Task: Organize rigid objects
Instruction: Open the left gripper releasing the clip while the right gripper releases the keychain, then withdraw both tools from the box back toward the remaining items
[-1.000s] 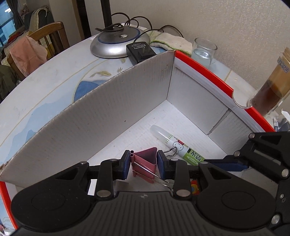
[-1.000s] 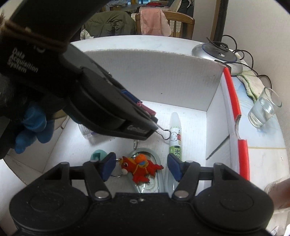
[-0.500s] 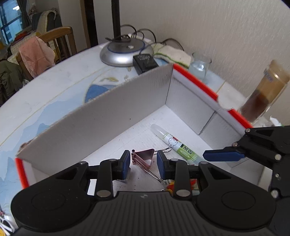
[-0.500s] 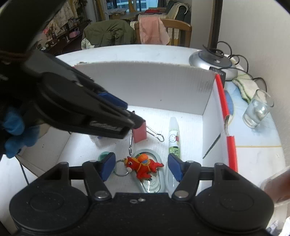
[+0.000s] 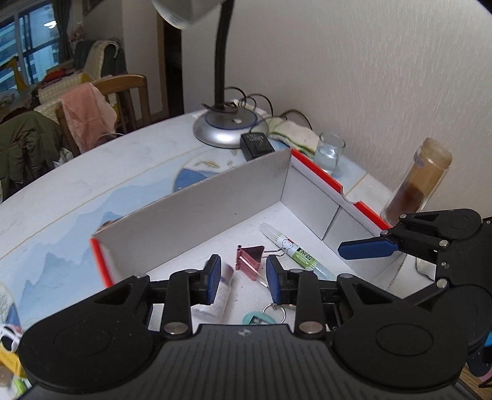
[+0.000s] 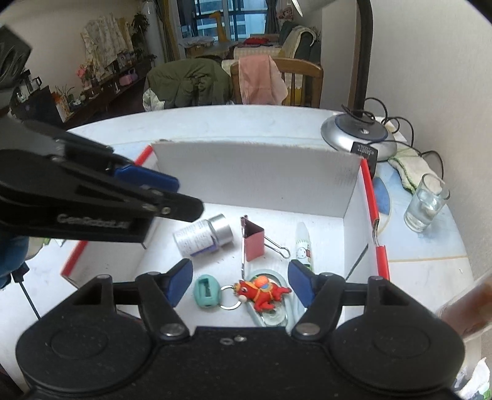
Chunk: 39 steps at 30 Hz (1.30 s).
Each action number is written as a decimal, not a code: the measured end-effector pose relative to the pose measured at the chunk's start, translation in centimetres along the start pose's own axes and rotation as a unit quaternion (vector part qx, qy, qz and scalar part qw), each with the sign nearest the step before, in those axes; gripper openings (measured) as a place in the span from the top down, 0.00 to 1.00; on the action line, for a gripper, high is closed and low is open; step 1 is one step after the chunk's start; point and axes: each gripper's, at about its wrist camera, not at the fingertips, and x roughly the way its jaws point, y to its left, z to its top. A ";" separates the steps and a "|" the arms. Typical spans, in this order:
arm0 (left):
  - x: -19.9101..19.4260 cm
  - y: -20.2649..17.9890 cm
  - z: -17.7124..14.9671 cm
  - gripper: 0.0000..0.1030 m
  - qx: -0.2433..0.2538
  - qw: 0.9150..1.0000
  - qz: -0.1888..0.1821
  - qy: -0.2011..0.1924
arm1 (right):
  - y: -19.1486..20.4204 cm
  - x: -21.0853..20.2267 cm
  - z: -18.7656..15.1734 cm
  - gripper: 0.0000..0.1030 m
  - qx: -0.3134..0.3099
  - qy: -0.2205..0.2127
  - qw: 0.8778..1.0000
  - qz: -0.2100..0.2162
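Two grippers hover over the white box (image 6: 252, 175). The left gripper (image 5: 243, 277), lettered "GenRobot.AI", stands slightly open and empty above the pink binder clip (image 6: 253, 240). The right gripper (image 6: 240, 281) is opening, empty, over the red dragon keychain (image 6: 261, 292).

From my left wrist feed, the small white bottle (image 5: 215, 300) is half covered by the left gripper's (image 5: 243, 278) finger, and the teal sharpener (image 5: 256, 318) and key ring (image 5: 274, 308) show only as slivers above the gripper body. On my right wrist feed, the clear tape dispenser (image 6: 272, 317) is mostly covered by the red toy keychain (image 6: 261, 290) and cut off by the right gripper (image 6: 240, 284), the brown jar (image 6: 467, 310) at the right edge is a blur, and the bottle's label is too small to read. The lamp head (image 5: 187, 12) is cropped by the top edge of my left view
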 end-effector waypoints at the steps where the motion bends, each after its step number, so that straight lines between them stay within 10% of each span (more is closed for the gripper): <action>1: -0.6 0.2 -0.3 0.70 -0.004 1.000 0.001 -0.004 | 0.3 -0.3 0.0 0.31 0.000 -0.003 1.000 0.002; 6: -4.0 1.4 -2.1 0.37 -0.017 0.999 0.009 -0.036 | 1.6 -1.8 0.1 0.22 0.008 -0.030 0.999 0.011; 22: -12.4 8.1 -8.6 0.34 -0.063 0.994 0.028 -0.085 | 8.6 -4.2 -0.2 0.05 0.034 -0.069 0.997 0.021; 39: -18.0 20.3 -15.2 0.11 -0.107 0.984 0.093 -0.110 | 20.0 -0.9 1.2 0.04 0.044 -0.054 0.996 0.053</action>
